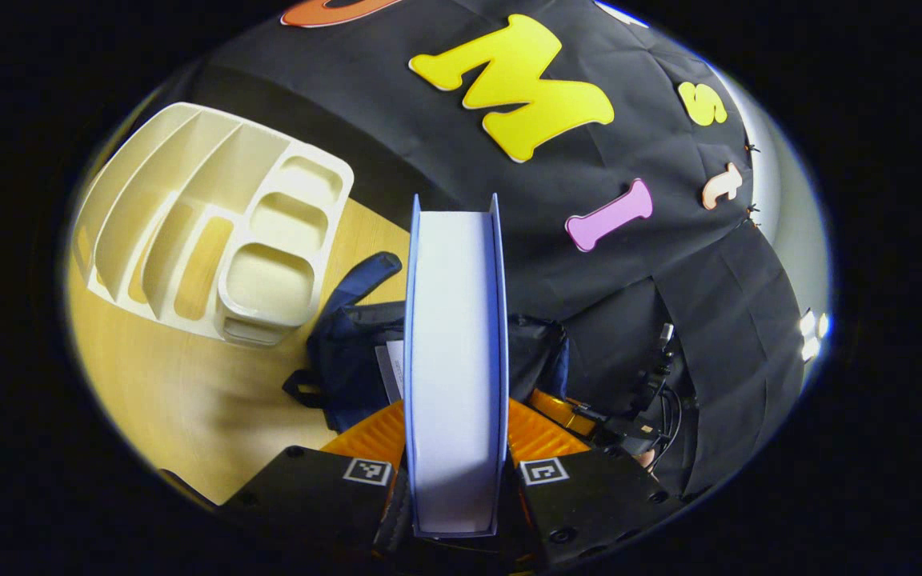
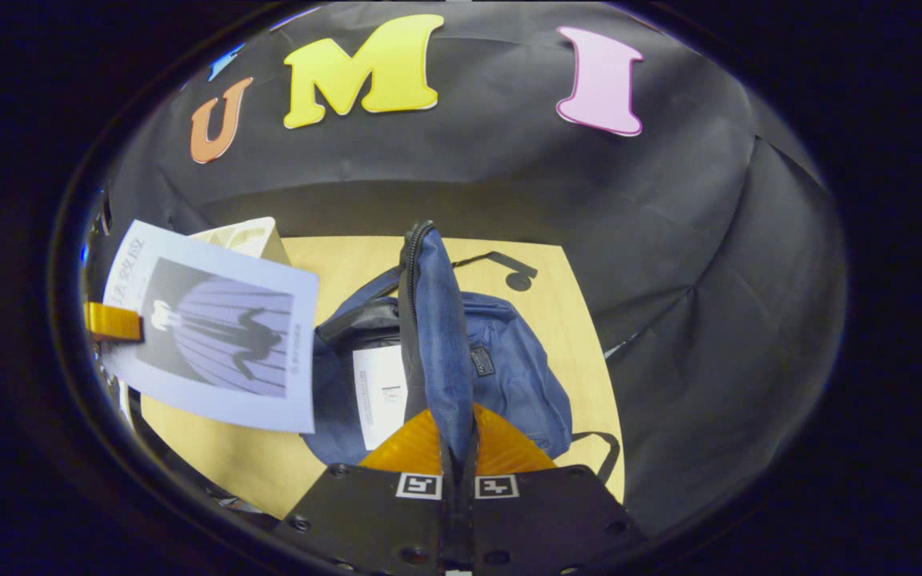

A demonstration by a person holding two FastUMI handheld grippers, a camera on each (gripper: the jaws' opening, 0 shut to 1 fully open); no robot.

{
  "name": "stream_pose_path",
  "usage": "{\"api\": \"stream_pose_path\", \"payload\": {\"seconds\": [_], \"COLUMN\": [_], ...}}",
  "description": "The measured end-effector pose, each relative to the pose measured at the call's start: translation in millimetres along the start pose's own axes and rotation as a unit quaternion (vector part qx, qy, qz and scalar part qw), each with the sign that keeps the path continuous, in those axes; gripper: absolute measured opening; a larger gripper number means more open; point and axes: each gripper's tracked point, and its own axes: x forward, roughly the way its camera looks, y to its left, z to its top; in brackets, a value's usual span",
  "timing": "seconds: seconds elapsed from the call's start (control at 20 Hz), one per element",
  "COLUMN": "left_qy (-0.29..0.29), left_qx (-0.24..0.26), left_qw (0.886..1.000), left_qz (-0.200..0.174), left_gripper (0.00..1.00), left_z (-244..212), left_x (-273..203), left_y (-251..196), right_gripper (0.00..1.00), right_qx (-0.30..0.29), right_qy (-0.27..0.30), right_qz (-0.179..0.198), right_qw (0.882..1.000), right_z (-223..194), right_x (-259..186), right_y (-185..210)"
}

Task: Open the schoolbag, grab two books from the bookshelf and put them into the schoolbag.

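In the left gripper view the left gripper [image 1: 455, 472] has both fingers pressed on a thick book [image 1: 454, 352] held edge-on — pale page block facing the camera, blue covers on either side. Beyond the book lies the dark blue schoolbag [image 1: 349, 352] on the wooden table [image 1: 181, 400], with a second book [image 1: 391, 370] showing inside its opening. To the far left stands the cream bookshelf [image 1: 213, 232], its slots and trays bare. In the right gripper view the right gripper [image 2: 458, 468] pinches the schoolbag's zippered flap [image 2: 433, 336] and holds it upright, so the schoolbag [image 2: 509, 376] gapes open with a white-covered book [image 2: 379, 396] inside. At the left, the other book [image 2: 213, 336] — pale cover with a dark striped picture — hangs above the table [image 2: 573, 320], just beside the bag's opening, with a corner of the bookshelf [image 2: 245, 232] behind it.
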Motion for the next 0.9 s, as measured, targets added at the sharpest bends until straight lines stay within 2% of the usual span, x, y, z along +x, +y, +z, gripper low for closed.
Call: {"api": "stream_pose_path", "payload": {"seconds": [0.35, 0.55, 0.9], "left_qy": [0.030, 0.028, 0.011], "left_qx": [-0.027, -0.050, -0.120], "left_qw": [0.999, 0.998, 0.993], "left_qz": [0.021, 0.014, -0.020], "left_gripper": [0.44, 0.44, 0.44], "left_z": [-42, -48, -48], "left_x": [69, 101, 149], "left_y": [28, 31, 23], "right_gripper": [0.00, 0.00, 0.00], "right_qx": [-0.005, -0.011, -0.008], "right_qy": [-0.007, -0.010, -0.012], "right_qz": [-0.004, -0.006, -0.010], "right_qw": [1.000, 1.000, 1.000], "right_z": [6, 9, 19], "right_x": [-9, -12, -14], "right_y": [1, 2, -11]}}
